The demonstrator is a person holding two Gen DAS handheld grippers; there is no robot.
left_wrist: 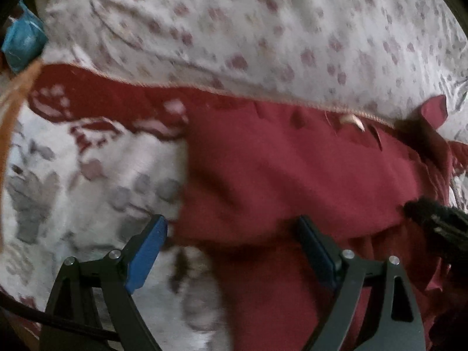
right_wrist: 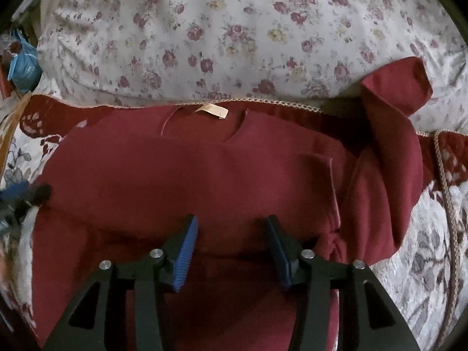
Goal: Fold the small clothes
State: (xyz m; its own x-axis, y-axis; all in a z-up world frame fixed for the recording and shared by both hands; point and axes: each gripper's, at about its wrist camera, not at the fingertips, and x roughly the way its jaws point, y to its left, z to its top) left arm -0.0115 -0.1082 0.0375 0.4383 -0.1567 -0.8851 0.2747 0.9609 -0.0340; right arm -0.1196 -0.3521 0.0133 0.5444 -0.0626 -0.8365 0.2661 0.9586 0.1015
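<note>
A dark red sweatshirt (right_wrist: 204, 175) lies on a quilted bed cover, neck label (right_wrist: 213, 110) at the far side. One sleeve (right_wrist: 389, 134) lies bent up to the right. My right gripper (right_wrist: 231, 228) is open and empty, just above the shirt's middle. My left gripper (left_wrist: 231, 228) is open and empty over the shirt's left edge (left_wrist: 278, 181); its left finger (left_wrist: 146, 251) hangs over the quilt, its right finger (left_wrist: 318, 251) over red cloth. The right gripper's tip (left_wrist: 433, 219) shows at the right of the left wrist view. The left gripper's tip (right_wrist: 26, 196) shows at the left of the right wrist view.
A floral pillow (right_wrist: 234, 35) lies behind the shirt. The white quilt (right_wrist: 433, 257) has a red border with cord trim (right_wrist: 292, 102). A blue packet (left_wrist: 23, 41) sits at the far left by the bed's edge.
</note>
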